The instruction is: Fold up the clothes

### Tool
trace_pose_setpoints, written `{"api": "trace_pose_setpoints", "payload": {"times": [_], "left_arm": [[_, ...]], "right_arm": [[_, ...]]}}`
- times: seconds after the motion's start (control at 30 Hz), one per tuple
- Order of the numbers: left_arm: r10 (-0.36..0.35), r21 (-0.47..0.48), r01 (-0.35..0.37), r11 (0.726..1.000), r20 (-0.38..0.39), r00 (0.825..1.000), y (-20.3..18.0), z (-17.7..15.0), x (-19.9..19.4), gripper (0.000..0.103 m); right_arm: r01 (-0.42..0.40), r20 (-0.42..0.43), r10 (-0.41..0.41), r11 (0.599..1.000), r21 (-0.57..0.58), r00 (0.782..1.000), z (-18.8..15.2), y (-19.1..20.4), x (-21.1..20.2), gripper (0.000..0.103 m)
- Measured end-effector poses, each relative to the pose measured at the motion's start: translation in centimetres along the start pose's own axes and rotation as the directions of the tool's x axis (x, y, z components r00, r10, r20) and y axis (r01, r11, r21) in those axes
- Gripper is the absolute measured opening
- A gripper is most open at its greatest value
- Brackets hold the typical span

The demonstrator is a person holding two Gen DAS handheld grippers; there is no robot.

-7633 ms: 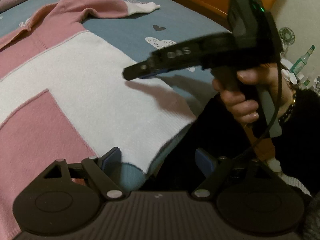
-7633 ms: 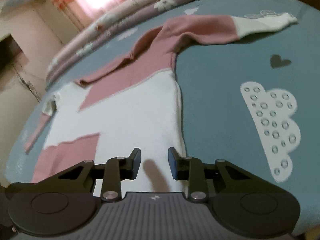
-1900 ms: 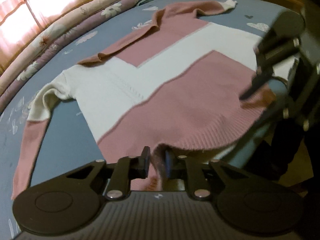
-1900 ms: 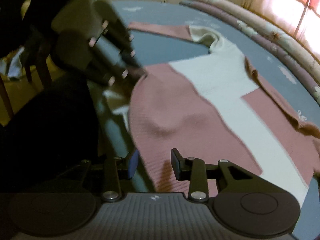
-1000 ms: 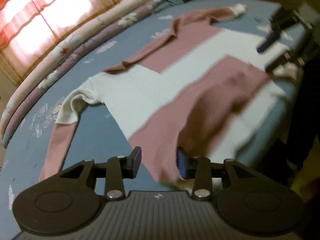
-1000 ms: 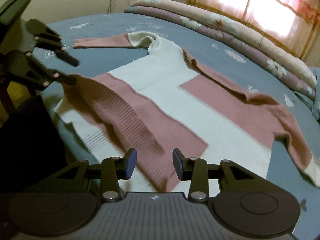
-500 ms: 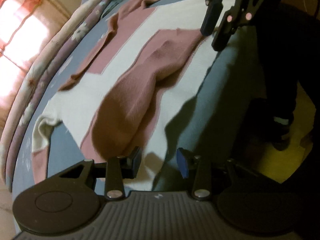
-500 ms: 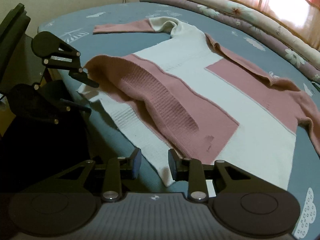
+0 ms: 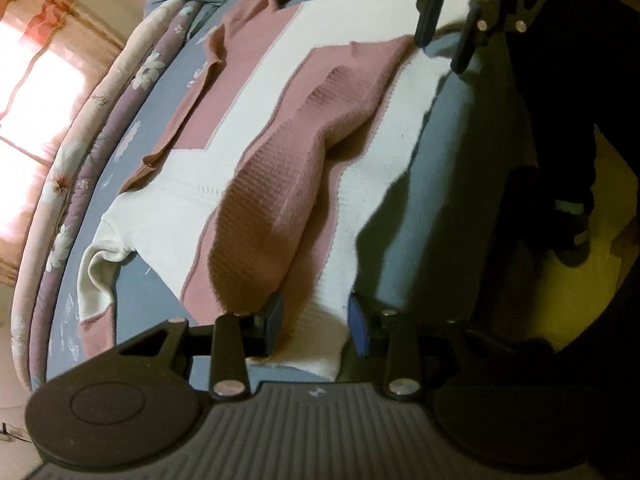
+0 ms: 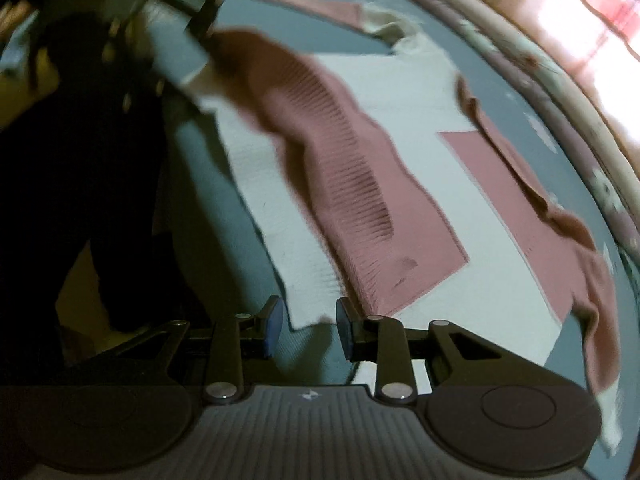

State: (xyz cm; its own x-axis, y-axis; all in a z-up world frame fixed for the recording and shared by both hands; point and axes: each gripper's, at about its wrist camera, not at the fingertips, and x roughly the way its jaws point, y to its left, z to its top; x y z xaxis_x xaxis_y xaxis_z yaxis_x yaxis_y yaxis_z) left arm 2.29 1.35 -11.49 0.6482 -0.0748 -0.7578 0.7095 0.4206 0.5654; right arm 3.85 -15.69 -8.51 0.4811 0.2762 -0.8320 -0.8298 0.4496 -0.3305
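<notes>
Sweater (image 9: 288,168) flat on bed (image 9: 452,168), rolled quilt (image 9: 80,152) along far edge.

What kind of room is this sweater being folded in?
Most likely a bedroom. The pink and white knitted sweater lies on a bed with a grey-blue printed sheet, a rolled floral quilt runs along its far side, and a sunlit pink curtain hangs behind.

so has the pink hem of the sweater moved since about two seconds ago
Yes. The pink hem hung at the bed's near edge; it now lies folded away from that edge onto the sweater, leaving the white back layer exposed beside the blue sheet.
</notes>
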Motion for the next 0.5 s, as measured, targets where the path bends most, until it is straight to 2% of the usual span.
{"api": "trace_pose_setpoints", "payload": {"times": [0.07,0.13,0.2,0.27,0.33,0.5], "left_arm": [[-0.006,0.014,0.006,1.000,-0.007,1.000,0.1,0.0,0.0,0.034],[-0.013,0.027,0.013,1.000,-0.011,1.000,0.1,0.1,0.0,0.034],[-0.022,0.035,0.023,0.999,-0.014,1.000,0.1,0.0,0.0,0.025],[-0.033,0.038,0.033,0.999,-0.015,0.999,0.3,-0.2,0.0,0.012],[-0.033,0.037,0.034,0.999,-0.026,0.999,0.5,-0.4,-0.1,0.006],[-0.055,0.041,0.059,0.997,-0.080,0.995,1.3,-1.4,-0.4,0.002]], "right_arm": [[-0.019,-0.005,0.019,0.999,-0.050,1.000,0.3,0.0,0.5,0.030],[-0.055,-0.023,0.053,0.996,-0.074,0.998,0.8,-0.1,0.7,0.009],[-0.058,-0.038,0.054,0.992,-0.115,0.998,1.0,0.2,0.7,0.006],[-0.052,-0.050,0.045,0.988,-0.148,0.998,0.9,0.4,0.5,0.004],[-0.070,-0.058,0.062,0.986,-0.149,0.996,0.7,0.3,0.1,0.003],[-0.134,-0.053,0.130,0.989,-0.064,0.990,0.4,-0.8,-0.9,0.001]]}}
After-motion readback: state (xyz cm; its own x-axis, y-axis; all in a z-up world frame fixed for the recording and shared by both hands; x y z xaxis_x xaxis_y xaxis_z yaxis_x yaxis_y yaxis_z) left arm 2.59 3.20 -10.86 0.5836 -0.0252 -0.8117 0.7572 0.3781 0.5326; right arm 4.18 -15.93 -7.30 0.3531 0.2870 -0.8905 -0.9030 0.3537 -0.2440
